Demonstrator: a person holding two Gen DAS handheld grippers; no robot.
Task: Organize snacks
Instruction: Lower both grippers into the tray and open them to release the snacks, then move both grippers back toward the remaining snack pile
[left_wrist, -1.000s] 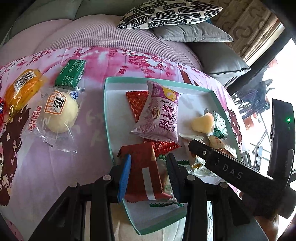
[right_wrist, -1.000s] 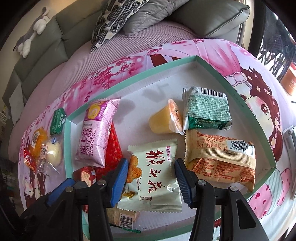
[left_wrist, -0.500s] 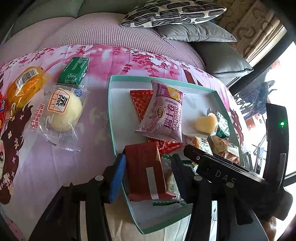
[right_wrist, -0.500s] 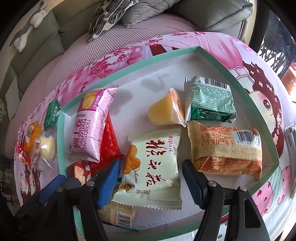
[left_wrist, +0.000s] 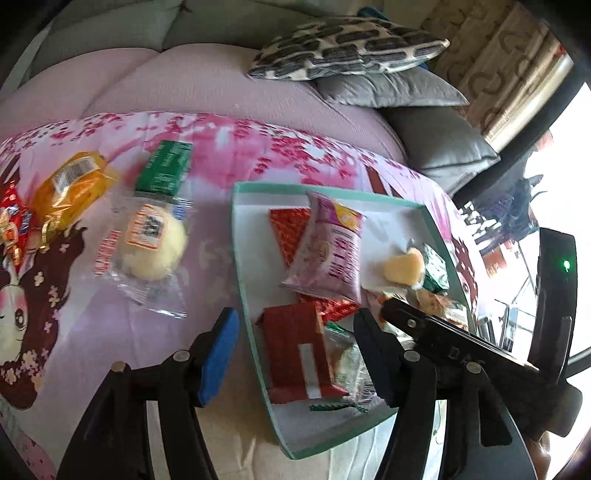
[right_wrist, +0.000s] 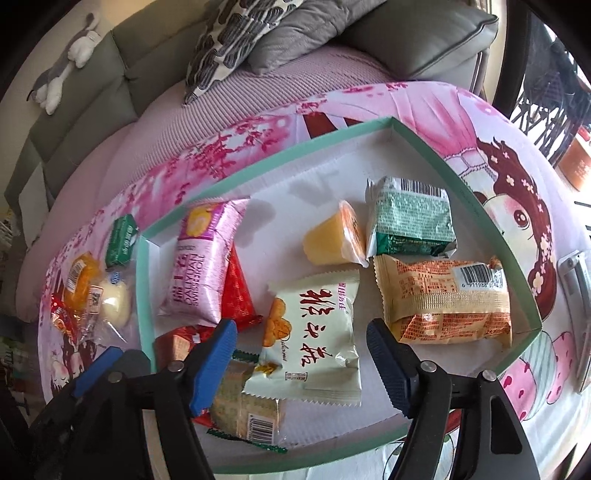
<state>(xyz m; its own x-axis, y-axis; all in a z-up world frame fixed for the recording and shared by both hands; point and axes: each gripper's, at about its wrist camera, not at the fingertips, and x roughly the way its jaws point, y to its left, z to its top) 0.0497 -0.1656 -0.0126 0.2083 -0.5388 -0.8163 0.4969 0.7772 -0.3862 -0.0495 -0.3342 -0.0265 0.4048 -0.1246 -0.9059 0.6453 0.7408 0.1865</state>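
**Snacks going into the tray, both grippers just letting go**

Snacks mostly lie inside the green-rimmed tray (right_wrist: 454, 170) on the pink cloth (left_wrist: 258, 147). In the right wrist view the cream packet (right_wrist: 317, 332) lies flat in the tray at about 6 o'clock, between the fingers of the right gripper (right_wrist: 301, 354), which stand wide of it and press on nothing. Around it sit the pink roll packet (right_wrist: 203, 266) at 9 o'clock, the jelly cup (right_wrist: 328, 240) at 12, the green-and-silver packet (right_wrist: 412, 221) at 1 and the orange packet (right_wrist: 447, 299) at 3.

In the left wrist view the dark red packet (left_wrist: 295, 350) rests in the tray's near corner, between the fingers of the left gripper (left_wrist: 295, 350), whose jaws are opening and no longer touch it.

Outside the tray, at 9 to 10 o'clock in that view, four things wait: the bun in clear wrap (left_wrist: 151, 243), the green box (left_wrist: 164, 170), the yellow packet (left_wrist: 70, 188) and the red wrapper (left_wrist: 11, 221) at the edge.

Judged from this, a placing step is ending. The next move likely calls for lifting clear, swinging left over the rim, and closing gently on the soft bun or its crinkly neighbours without dragging the cloth.
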